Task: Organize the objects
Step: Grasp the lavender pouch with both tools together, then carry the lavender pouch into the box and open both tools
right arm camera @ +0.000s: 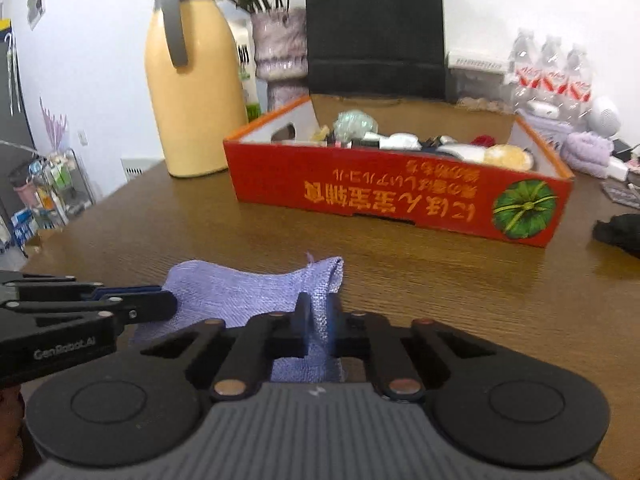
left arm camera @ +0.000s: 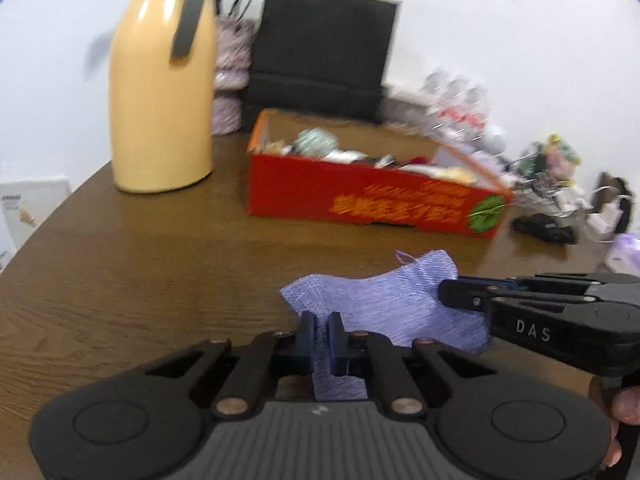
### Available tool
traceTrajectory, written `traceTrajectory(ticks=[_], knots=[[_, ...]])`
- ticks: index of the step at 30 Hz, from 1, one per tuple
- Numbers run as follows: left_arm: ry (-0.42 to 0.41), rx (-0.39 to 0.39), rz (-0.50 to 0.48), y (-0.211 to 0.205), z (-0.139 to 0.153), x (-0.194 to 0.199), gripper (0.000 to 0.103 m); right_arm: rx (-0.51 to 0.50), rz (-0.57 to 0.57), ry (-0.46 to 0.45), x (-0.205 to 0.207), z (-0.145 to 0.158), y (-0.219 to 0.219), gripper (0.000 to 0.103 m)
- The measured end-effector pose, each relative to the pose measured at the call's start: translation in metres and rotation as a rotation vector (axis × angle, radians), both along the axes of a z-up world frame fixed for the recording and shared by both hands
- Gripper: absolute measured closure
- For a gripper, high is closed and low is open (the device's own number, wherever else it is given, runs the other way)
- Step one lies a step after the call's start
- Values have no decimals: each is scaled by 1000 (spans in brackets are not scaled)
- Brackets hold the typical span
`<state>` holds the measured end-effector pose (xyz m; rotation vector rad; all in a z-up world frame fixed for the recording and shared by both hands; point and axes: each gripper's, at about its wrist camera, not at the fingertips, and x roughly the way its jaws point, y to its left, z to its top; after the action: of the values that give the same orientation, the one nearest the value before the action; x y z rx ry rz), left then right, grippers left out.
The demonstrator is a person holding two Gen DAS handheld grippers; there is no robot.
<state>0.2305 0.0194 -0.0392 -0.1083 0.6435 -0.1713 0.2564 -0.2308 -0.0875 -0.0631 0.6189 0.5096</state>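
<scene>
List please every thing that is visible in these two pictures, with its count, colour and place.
cloth: one, lilac, near table edge, pinched by both grippers
box: one, red, open, mid table, filled with small items
jug: one, yellow with grey handle, left of box
vase: one, mottled lilac-white, behind box
bag: one, black, behind box
bottles: one pack, clear, far right
table: one, brown wood
left gripper: black, shut on cloth
right gripper: black, shut on cloth
</scene>
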Motion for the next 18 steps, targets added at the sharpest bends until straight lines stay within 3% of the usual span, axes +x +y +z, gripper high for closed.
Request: traceTrajectory(ticks=[4,9,12,18], knots=[[-55,-24,-74,-13,26,-39,98,37,-4,-68,-55,22,-25,94],[-71,-50,-167,-35,35,-83,98,98,-73,-49,-117,22,-63,95],[-61,-39,-198,-47,37,-96,98,116,-115,-28,-133,21,-80,94],[-93,-16,-229,-56,46,-119,98,127,-131,-98,-152,36,-89,94]])
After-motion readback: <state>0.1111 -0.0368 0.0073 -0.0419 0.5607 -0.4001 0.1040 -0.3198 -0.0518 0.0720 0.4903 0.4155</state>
